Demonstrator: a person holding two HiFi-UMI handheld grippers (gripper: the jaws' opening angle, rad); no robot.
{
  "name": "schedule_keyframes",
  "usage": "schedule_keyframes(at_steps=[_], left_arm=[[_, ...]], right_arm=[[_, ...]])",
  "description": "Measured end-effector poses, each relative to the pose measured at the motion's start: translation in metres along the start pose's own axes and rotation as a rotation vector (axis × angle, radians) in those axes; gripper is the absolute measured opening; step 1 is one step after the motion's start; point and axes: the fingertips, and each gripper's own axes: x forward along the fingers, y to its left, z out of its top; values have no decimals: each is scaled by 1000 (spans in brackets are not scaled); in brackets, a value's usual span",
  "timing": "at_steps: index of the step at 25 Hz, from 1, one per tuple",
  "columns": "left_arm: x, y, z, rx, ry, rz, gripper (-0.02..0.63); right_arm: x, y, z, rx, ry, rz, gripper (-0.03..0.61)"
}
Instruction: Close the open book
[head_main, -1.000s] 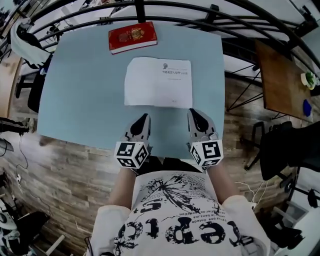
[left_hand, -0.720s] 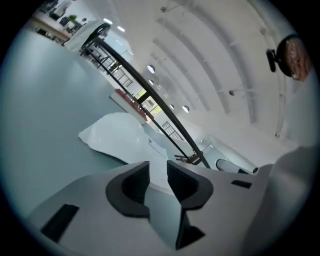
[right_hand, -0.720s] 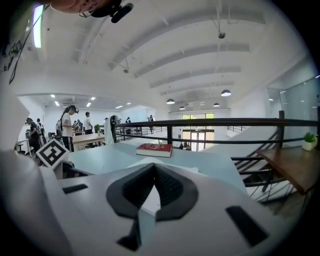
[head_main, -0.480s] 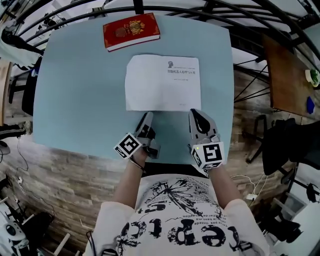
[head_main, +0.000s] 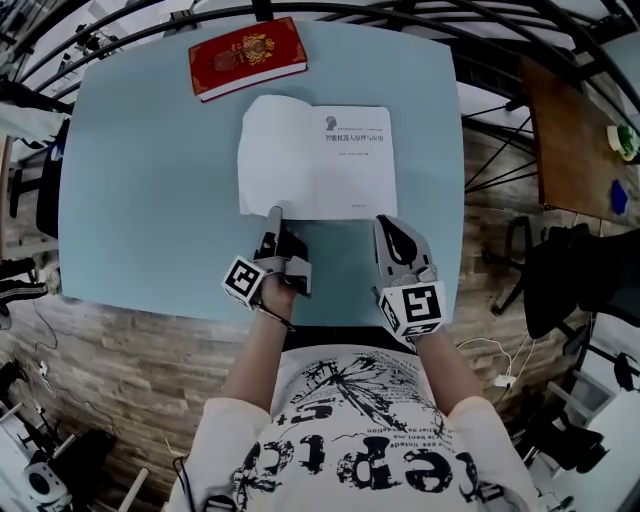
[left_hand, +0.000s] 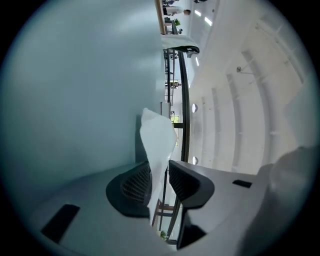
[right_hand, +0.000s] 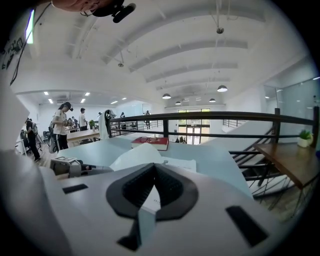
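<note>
An open white book (head_main: 340, 165) lies on the light blue table (head_main: 140, 190), with print on its right page. My left gripper (head_main: 274, 213) is rolled on its side at the book's near left corner. In the left gripper view its jaws (left_hand: 159, 169) are closing, and the left page's edge (left_hand: 157, 145) stands between the pads with a gap still showing. The left page (right_hand: 134, 156) bulges upward. My right gripper (head_main: 386, 224) rests just short of the book's near right corner, shut with nothing held (right_hand: 154, 166).
A closed red book (head_main: 247, 57) lies at the table's far edge, just beyond the open one. A black railing (head_main: 330, 12) runs behind the table. A wooden side table (head_main: 575, 140) and a dark chair (head_main: 580, 285) stand to the right.
My left gripper rolled onto its side, went forward to the book's near left corner, and its jaws opened around the page edge. The right gripper has barely moved.
</note>
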Motion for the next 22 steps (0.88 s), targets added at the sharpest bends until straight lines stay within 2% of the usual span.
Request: schedule_keyframes(at_steps=[3, 6, 9, 11, 17, 22], left_arm=[[-1, 9, 0, -12, -28, 45, 60], [-5, 12, 2, 9, -38, 58, 40], [-9, 7, -1, 76, -23, 59, 25], [-9, -6, -5, 161, 2, 36, 23], [-7, -45, -35, 551, 128, 3, 23], [-3, -58, -62, 803, 211, -19, 23]], right_arm=[[-5, -4, 0, 0, -2, -9, 11], [-10, -7, -1, -1, -3, -14, 11], [-17, -10, -1, -4, -4, -17, 11], [-22, -11, 0, -6, -9, -21, 11], [-39, -16, 7, -19, -36, -30, 11], [-58, -27, 5, -20, -44, -47, 11]])
